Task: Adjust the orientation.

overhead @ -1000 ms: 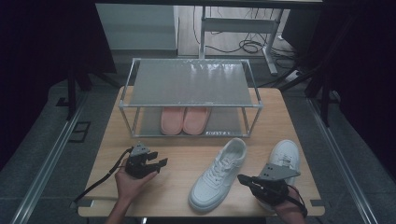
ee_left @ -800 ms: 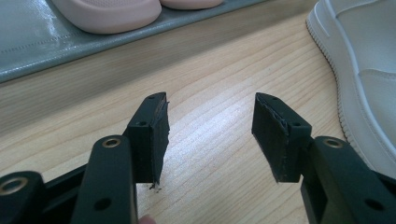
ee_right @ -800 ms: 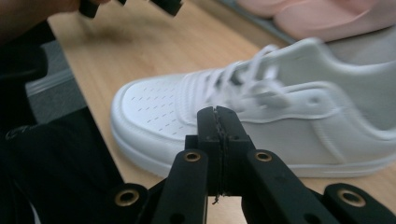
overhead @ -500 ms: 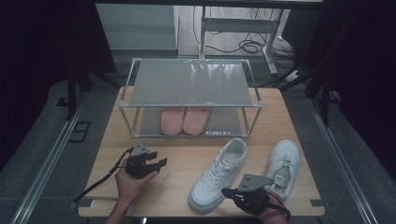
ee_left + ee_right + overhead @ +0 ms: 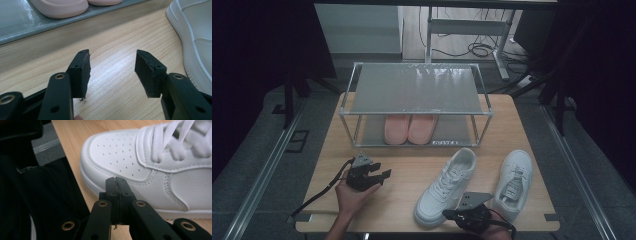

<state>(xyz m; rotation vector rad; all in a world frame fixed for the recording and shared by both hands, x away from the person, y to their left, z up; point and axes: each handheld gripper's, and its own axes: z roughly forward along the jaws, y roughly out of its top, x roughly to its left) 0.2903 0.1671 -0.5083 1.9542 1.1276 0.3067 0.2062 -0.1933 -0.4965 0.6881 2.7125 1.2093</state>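
Right gripper (image 5: pixel 451 216) at the table's near edge, jaws clenched empty beside the toe of the left sneaker (image 5: pixel 446 186). Left gripper (image 5: pixel 382 176) released, idle. Approach step; next it must open, then grasp the shoe.

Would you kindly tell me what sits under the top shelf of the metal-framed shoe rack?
A pair of pink slippers rests on the lower shelf of the shoe rack; the frosted top shelf covers their heels.
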